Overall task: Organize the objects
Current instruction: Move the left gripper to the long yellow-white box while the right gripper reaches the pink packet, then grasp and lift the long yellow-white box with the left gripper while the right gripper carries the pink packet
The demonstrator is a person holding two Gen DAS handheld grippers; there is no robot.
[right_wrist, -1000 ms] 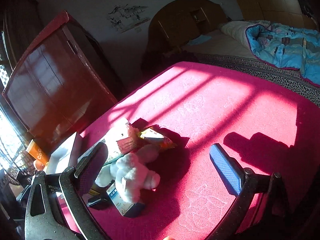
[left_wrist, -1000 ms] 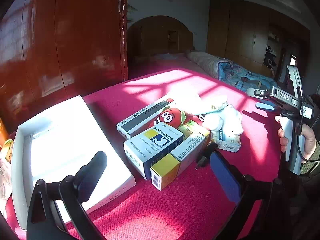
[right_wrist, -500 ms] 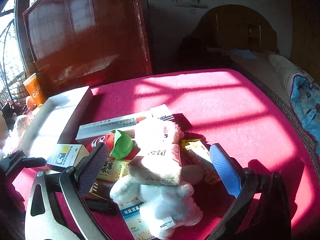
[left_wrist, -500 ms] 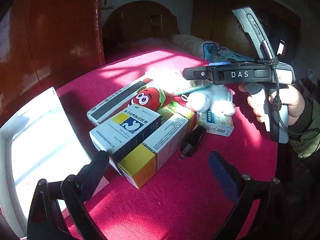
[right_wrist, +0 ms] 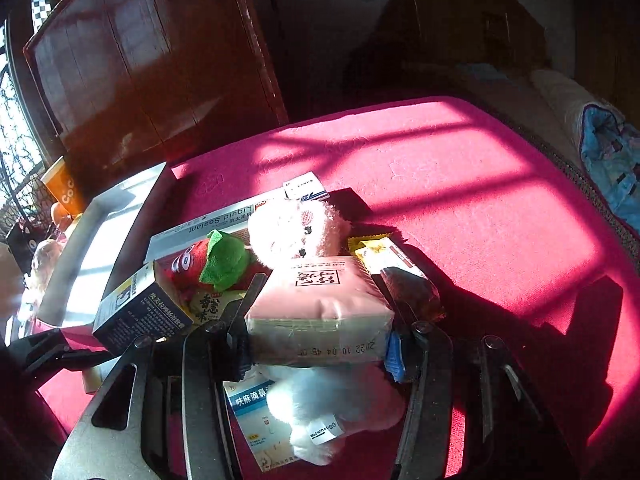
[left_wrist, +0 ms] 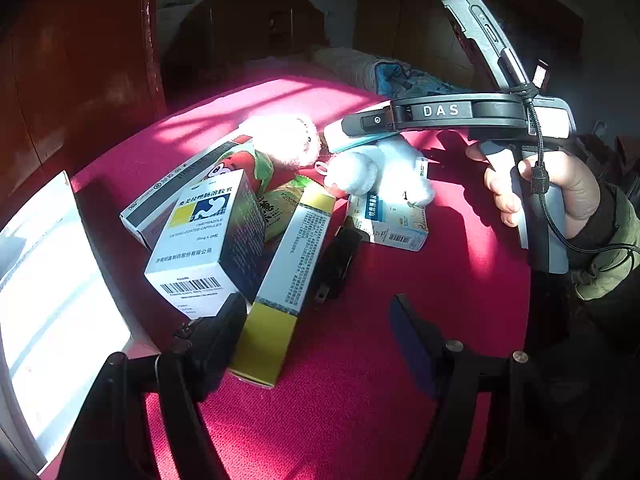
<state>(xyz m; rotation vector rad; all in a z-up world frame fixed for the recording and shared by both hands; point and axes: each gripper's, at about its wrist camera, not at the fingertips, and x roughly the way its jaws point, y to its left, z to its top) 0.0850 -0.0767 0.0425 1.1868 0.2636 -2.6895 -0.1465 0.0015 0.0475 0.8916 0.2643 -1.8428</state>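
Note:
A pile of small goods lies on the red cloth (right_wrist: pixel 460 200). In the right wrist view my right gripper (right_wrist: pixel 320 328) is closing on a pink tissue pack (right_wrist: pixel 320 300), with both fingers against its sides. The pack rests on a white plush toy (right_wrist: pixel 332 412). In the left wrist view my left gripper (left_wrist: pixel 316 332) is closing around the near end of a long yellow-and-white box (left_wrist: pixel 288 280); its pads are still apart from the box. The left finger (left_wrist: pixel 216 332) sits by a blue-and-white medicine box (left_wrist: pixel 200 240). A hand (left_wrist: pixel 540 188) holds the right gripper (left_wrist: pixel 340 132) over the plush toy (left_wrist: pixel 380 172).
A white tray (left_wrist: pixel 52 300) lies left of the pile. Also in the pile are a red tomato plush (right_wrist: pixel 208 260), a Liquid Sealant box (right_wrist: pixel 208 224), a nasal-drops box (left_wrist: pixel 392 220), a black plug (left_wrist: pixel 340 260) and a yellow snack packet (right_wrist: pixel 380 252). A wooden cabinet (right_wrist: pixel 140 60) stands behind.
Both grippers have come in toward the pile. The right jaws have narrowed onto the pink tissue pack. The left jaws have narrowed around the yellow-and-white box.

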